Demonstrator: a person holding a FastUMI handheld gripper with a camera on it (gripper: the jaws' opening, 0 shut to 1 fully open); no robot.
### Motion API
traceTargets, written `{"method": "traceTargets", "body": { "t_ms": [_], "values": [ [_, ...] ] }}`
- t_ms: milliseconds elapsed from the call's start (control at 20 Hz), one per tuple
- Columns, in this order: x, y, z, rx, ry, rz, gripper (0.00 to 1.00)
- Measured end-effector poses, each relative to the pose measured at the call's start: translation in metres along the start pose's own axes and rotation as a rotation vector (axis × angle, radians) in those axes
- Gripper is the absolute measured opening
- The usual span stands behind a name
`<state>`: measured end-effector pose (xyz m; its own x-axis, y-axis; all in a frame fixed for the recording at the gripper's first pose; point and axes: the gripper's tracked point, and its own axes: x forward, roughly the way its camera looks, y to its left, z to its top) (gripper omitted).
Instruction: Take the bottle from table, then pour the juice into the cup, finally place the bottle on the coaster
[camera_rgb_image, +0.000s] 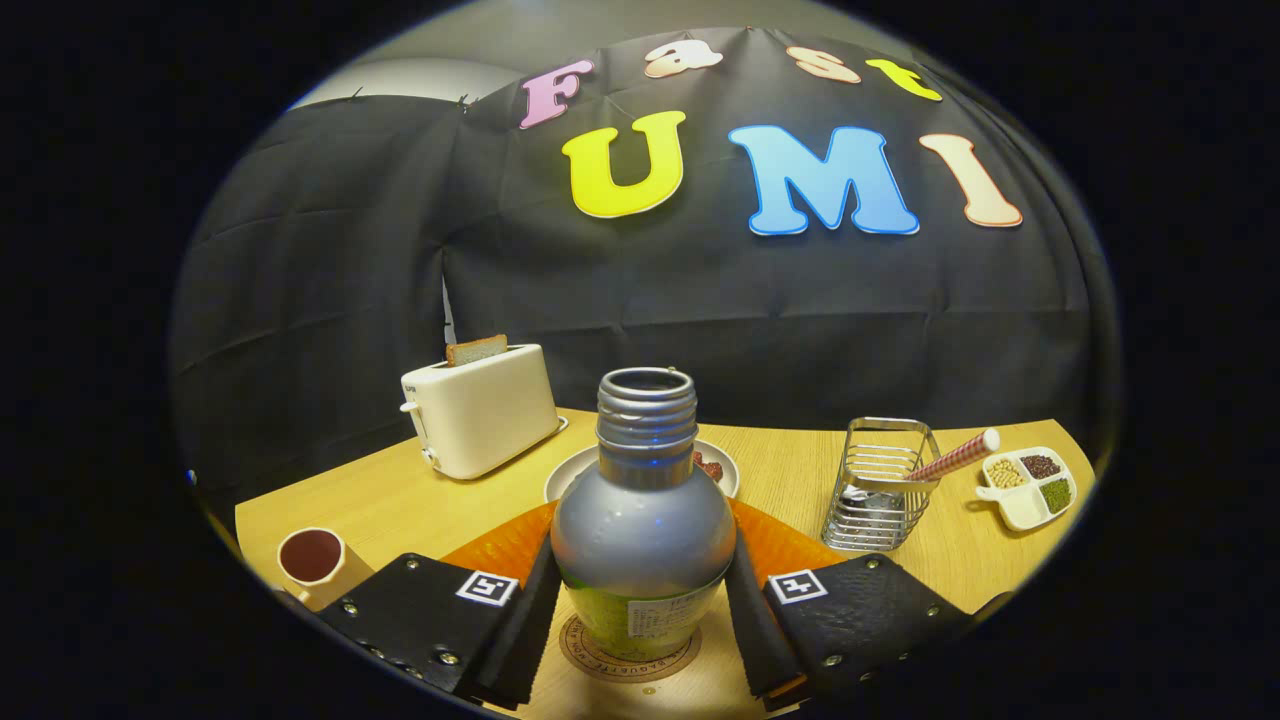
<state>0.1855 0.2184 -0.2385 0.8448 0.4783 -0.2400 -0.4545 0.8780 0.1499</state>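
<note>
Over the wooden table (400, 500), the level claw (640, 600) grips the upright bottle (645, 530) on the coaster (600, 655).

Uncapped grey bottle (643, 525) with threaded neck, upright on the round brown coaster (628, 652), near centre of table. Cup (313, 563), cream-coloured and holding dark juice, upright at near left.

The gripper (643, 600) pointed forward, level over the table, its two fingers spread to either side of the bottle (643, 540). Each inner pad (532, 620) lay flat against the bottle's flank, one left and one right, so both fingers pressed on it. The fingers stood roughly even with each other, angled slightly inward toward their tips.
</note>
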Motion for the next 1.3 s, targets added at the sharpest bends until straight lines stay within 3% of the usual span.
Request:
{"method": "traceTargets", "body": {
  "t_ms": [300, 550, 600, 700, 900, 1300],
  "values": [
    [-0.006, 0.010, -0.003, -0.066, -0.016, -0.003, 0.77],
    [-0.007, 0.005, -0.004, -0.048, -0.024, -0.029, 0.79],
    [-0.007, 0.001, -0.002, -0.038, -0.022, -0.048, 0.83],
    [-0.014, -0.005, 0.010, -0.028, -0.026, -0.093, 0.99],
    [-0.060, 0.002, 0.090, 0.007, -0.110, -0.126, 1.00],
    [-0.197, -0.053, 0.256, -0.022, -0.258, -0.354, 0.99]
  ]
}}
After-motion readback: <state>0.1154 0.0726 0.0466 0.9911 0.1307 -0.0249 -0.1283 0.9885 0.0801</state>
